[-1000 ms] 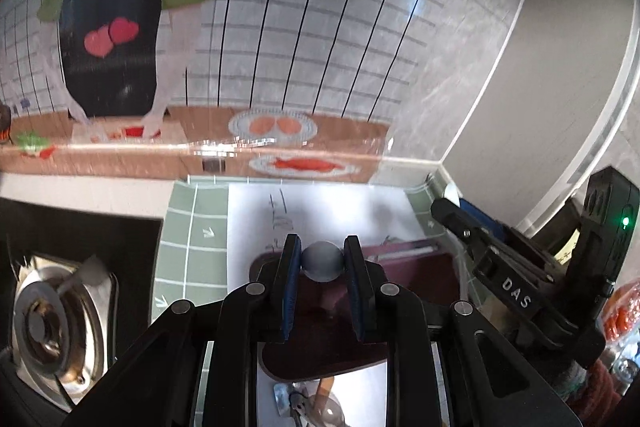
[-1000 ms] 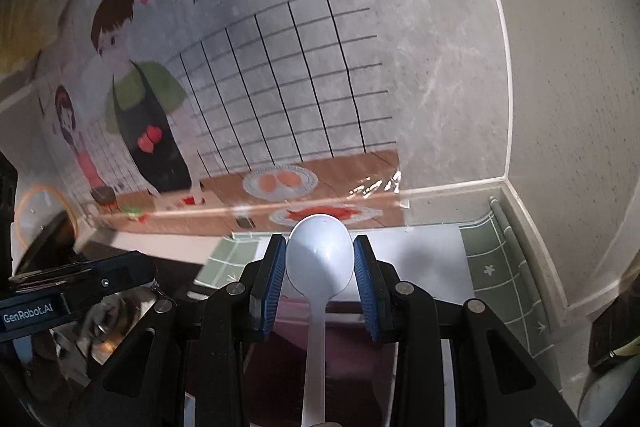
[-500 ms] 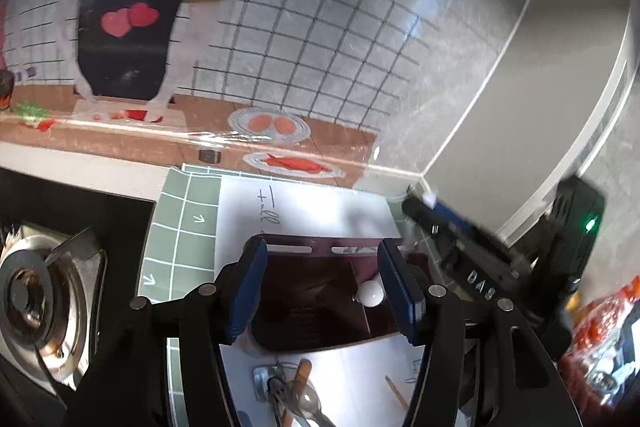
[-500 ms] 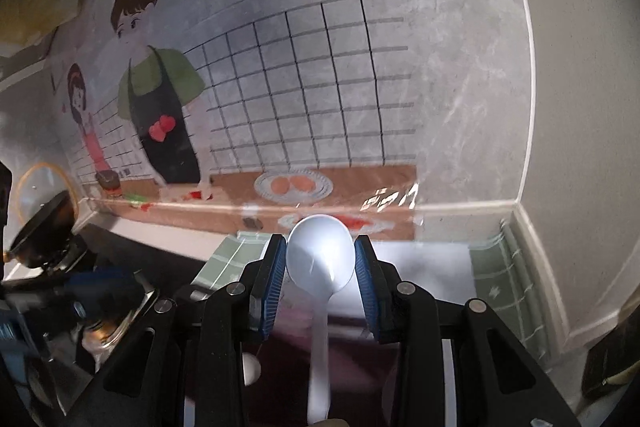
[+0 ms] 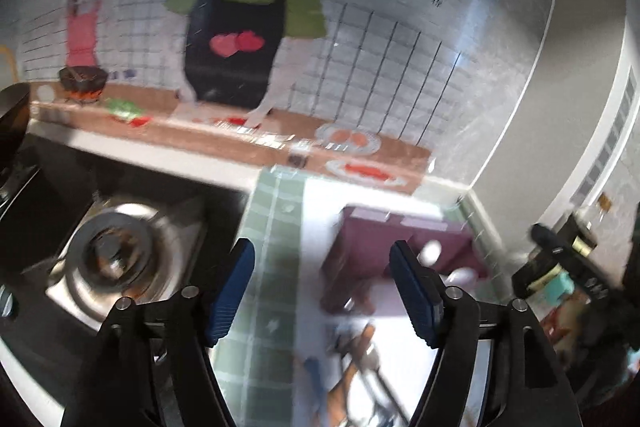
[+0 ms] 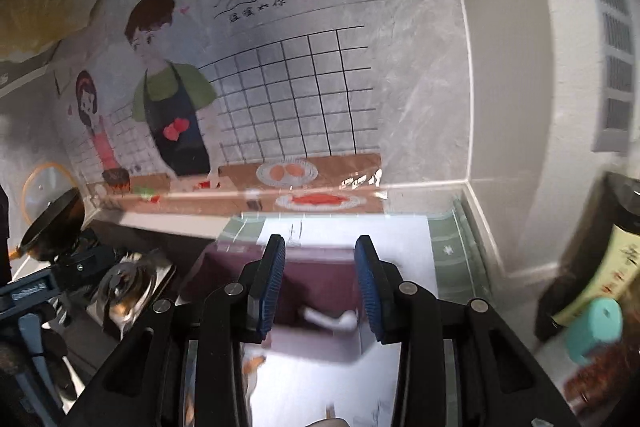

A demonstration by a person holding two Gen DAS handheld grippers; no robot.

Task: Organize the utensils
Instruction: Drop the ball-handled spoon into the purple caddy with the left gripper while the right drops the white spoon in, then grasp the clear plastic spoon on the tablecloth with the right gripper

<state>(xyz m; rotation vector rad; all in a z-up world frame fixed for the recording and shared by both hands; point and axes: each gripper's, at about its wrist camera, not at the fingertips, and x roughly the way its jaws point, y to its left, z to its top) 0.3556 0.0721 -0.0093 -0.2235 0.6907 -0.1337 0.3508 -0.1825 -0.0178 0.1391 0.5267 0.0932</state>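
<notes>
My left tongs (image 5: 322,291) are spreading wide with nothing between the blue pads; through the gap I see only the green tiled mat (image 5: 276,227) on the bench. My right tongs (image 6: 320,285) are also easing apart, at a middling width, and they are empty too.

The maroon organizer tray (image 6: 320,287) sits on the white paper sheet (image 6: 396,231) near the far right corner of the bench. In it I count two white spoons: from the right wrist view, one white spoon (image 6: 332,319) lies flat in the near part of the tray, below and between the right pads, not touched by them. From the left wrist view I make out two pale rounded shapes in the tray, one farther (image 5: 430,251) and one nearer (image 5: 460,273), though blur keeps me from telling bowls from handles.

A heap of loose utensils (image 5: 352,359), one with a wooden handle, lies on the paper nearer to me than the tray; it is too smeared to count. One gas burner (image 5: 116,255) is on the left. One dark bottle (image 6: 600,267) and one teal-capped jar (image 6: 596,327) stand at the right.
</notes>
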